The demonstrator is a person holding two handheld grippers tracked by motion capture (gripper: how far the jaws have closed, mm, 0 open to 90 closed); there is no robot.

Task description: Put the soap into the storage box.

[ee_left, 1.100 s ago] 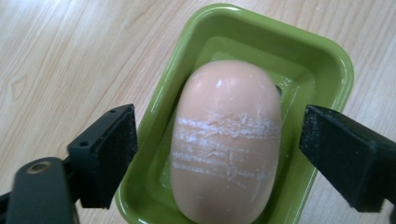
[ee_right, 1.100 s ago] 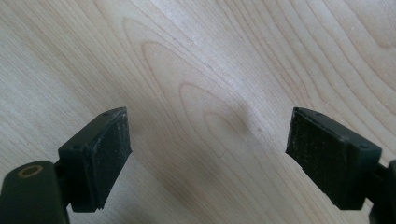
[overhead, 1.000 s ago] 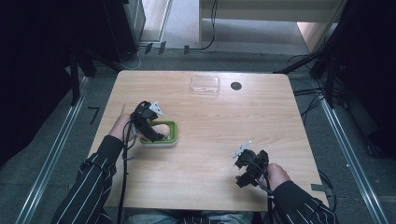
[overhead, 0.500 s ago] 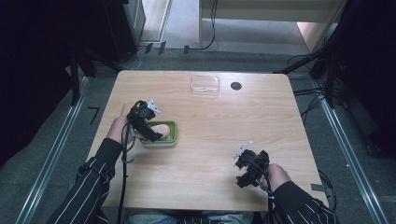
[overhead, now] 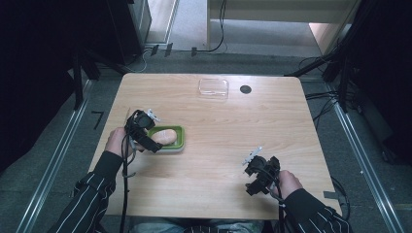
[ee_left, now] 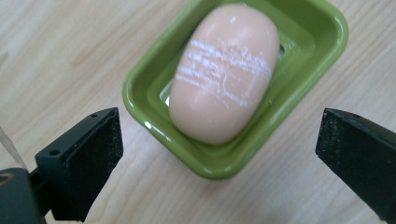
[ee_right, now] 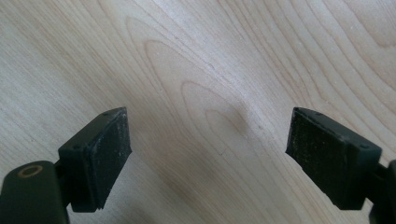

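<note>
A pale pink bar of soap (overhead: 165,136) (ee_left: 224,70) lies in a green soap dish (overhead: 181,141) (ee_left: 140,100) on the left half of the wooden table. My left gripper (overhead: 152,142) (ee_left: 225,142) hovers just left of the dish, open. Its jaws have just been opening and nothing is between the pads; the soap rests in the dish beyond them. My right gripper (overhead: 256,181) (ee_right: 208,149) is held low over bare wood near the front right of the table, open and holding nothing.
A clear plastic lid or box (overhead: 213,88) sits near the table's far edge, with a round black cable hole (overhead: 245,89) beside it. Striped sleeves enter from the bottom. Cables and metal rails run along the floor around the table (overhead: 252,126).
My left gripper has drawn back to the left and slightly up from over the dish, leaving the soap lying uncovered in it. The right gripper has stayed put.
</note>
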